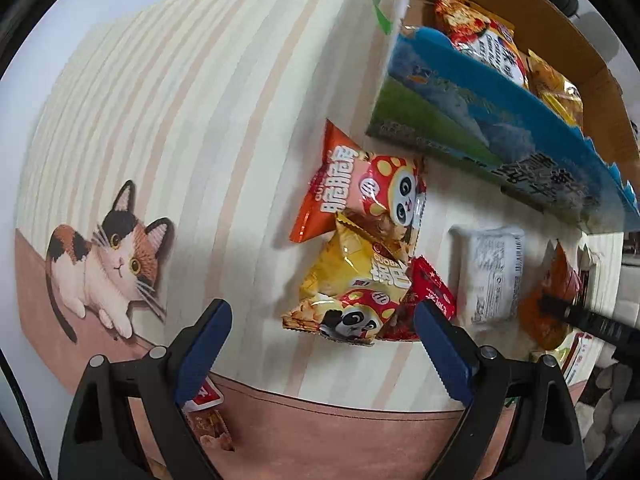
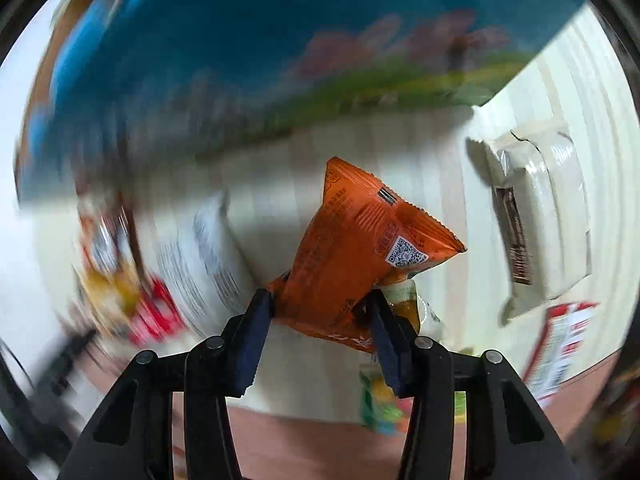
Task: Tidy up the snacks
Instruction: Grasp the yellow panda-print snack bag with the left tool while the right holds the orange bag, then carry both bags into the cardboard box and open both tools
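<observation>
Ahead of the left gripper (image 1: 322,334), two panda packets (image 1: 360,192) overlap in a pile on the mat (image 1: 200,120), with a small packet (image 1: 434,300) touching its right finger. Further right lies a flat pouch (image 1: 494,276). The box (image 1: 480,128) stands beyond them (more packets inside). A packet (image 2: 360,252) sits between the right gripper (image 2: 320,320) fingers.

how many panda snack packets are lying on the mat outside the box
2. An orange panda packet lies beside the box; a yellow panda packet overlaps its lower edge. Others may be hidden underneath.

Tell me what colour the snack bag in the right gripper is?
Orange. The snack bag shows best in the right wrist view, pinched in the right gripper.
</observation>
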Available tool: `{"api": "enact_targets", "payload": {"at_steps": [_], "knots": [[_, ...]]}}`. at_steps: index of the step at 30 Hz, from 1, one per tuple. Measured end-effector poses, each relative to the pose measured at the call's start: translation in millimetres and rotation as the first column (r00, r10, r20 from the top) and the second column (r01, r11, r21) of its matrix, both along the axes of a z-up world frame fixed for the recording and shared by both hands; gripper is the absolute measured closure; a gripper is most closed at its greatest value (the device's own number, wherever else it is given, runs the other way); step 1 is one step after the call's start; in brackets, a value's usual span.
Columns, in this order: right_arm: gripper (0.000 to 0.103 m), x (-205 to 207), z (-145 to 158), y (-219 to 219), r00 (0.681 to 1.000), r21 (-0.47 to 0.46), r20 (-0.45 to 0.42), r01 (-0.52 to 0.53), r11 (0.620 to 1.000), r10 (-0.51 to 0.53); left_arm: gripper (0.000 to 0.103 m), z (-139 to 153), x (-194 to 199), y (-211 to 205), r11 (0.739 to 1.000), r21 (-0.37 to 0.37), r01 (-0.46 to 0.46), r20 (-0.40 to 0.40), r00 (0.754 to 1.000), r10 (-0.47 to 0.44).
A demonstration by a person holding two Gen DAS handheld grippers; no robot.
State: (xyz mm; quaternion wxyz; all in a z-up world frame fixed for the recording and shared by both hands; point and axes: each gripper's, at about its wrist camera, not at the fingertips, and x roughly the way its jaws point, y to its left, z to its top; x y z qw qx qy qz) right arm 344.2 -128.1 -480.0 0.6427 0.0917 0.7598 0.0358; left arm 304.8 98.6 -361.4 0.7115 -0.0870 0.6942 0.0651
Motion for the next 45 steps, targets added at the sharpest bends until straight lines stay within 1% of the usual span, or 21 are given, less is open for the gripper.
{"api": "enact_targets", "payload": {"at_steps": [1, 2, 4, 6, 8, 11, 12, 13, 14, 15, 16, 17, 20, 21, 23, 27, 32, 37, 41, 44, 45], "knots": [[0.051, -4, 0, 1, 1.000, -0.013, -0.007, -0.022, 1.000, 0.022, 0.010, -2, 1, -2, 1.000, -0.003, 0.016, -0.001, 1.000, -0.016], [0.051, -6, 0, 1, 1.000, -0.019, -0.007, -0.021, 1.000, 0.021, 0.010, -10, 2, -3, 0.999, -0.008, 0.040, -0.006, 0.999, -0.041], [0.049, -7, 0, -4, 1.000, -0.002, -0.005, 0.021, 1.000, -0.021, 0.010, -17, 6, -10, 0.996, 0.003, 0.089, -0.016, 0.996, -0.089], [0.039, -5, -4, -8, 0.997, 0.017, -0.006, 0.071, 0.997, -0.071, 0.010, -28, 12, -18, 0.990, 0.020, 0.143, -0.034, 0.989, -0.142], [0.039, -5, -7, -8, 0.994, 0.029, -0.005, 0.106, 0.994, -0.106, 0.010, -39, 16, -23, 0.982, 0.039, 0.182, -0.060, 0.982, -0.180], [0.038, -5, -14, -10, 0.990, 0.008, -0.005, 0.141, 0.990, -0.141, 0.010, -54, 21, -25, 0.976, 0.057, 0.210, -0.079, 0.976, -0.205], [0.038, -6, -15, -10, 0.988, 0.002, -0.005, 0.153, 0.988, -0.153, 0.016, -58, 22, -24, 0.976, 0.062, 0.211, -0.080, 0.975, -0.205], [0.038, -5, -16, -10, 0.987, -0.002, -0.004, 0.162, 0.987, -0.162, 0.027, -62, 22, -23, 0.977, 0.054, 0.207, -0.082, 0.976, -0.202], [0.038, -5, -17, -10, 0.985, -0.005, -0.003, 0.171, 0.985, -0.171, 0.034, -66, 22, -22, 0.978, 0.043, 0.202, -0.088, 0.976, -0.198], [0.038, -4, -18, -8, 0.984, -0.007, -0.002, 0.179, 0.984, -0.179, 0.044, -70, 24, -21, 0.979, 0.046, 0.197, -0.100, 0.976, -0.191], [0.038, -4, -18, -9, 0.982, -0.007, -0.002, 0.191, 0.982, -0.191, 0.044, -73, 22, -19, 0.980, 0.048, 0.191, -0.095, 0.978, -0.186], [0.038, -1, -19, -20, 0.980, -0.009, -0.003, 0.197, 0.980, -0.197, 0.044, -74, 20, -16, 0.982, 0.046, 0.182, -0.087, 0.980, -0.178], [0.044, 3, -15, -25, 0.979, -0.018, 0.012, 0.202, 0.979, -0.201, 0.046, -75, 13, -11, 0.989, 0.040, 0.145, -0.081, 0.987, -0.142], [0.051, 2, -13, -26, 0.979, -0.020, 0.021, 0.205, 0.978, -0.205, 0.047, -76, 10, -8, 0.991, 0.031, 0.130, -0.082, 0.988, -0.128], [0.059, 5, -8, -27, 0.979, -0.026, 0.033, 0.201, 0.979, -0.201, 0.049, -79, 1, 0, 0.994, 0.017, 0.105, -0.082, 0.991, -0.103], [0.064, -7, 3, -21, 0.986, -0.021, 0.055, 0.162, 0.987, -0.160, 0.049, -83, -18, 7, 0.997, 0.006, 0.072, -0.079, 0.994, -0.071], [0.065, -30, 22, -14, 0.992, -0.005, 0.082, 0.100, 0.995, -0.099, 0.050, -77, -50, 9, 0.999, -0.020, 0.038, -0.061, 0.997, -0.039], [0.066, -57, 39, -6, 0.994, 0.053, 0.093, 0.049, 0.997, -0.054, 0.050, -61, -89, 1, 0.998, -0.061, 0.030, -0.043, 0.999, -0.032], [0.066, -79, 56, -1, 0.994, 0.122, 0.102, 0.023, 0.992, -0.036, 0.050, -38, -114, -9, 0.992, -0.119, 0.037, -0.006, 0.999, -0.038], [0.067, -84, 78, 0, 0.992, 0.174, 0.120, 0.011, 0.985, -0.032, 0.050, -12, -121, -16, 0.986, -0.158, 0.053, 0.038, 0.998, -0.047], [0.067, -85, 88, -1, 0.990, 0.186, 0.136, 0.005, 0.983, -0.031, 0.050, -2, -118, -18, 0.984, -0.169, 0.059, 0.052, 0.997, -0.051]]}}
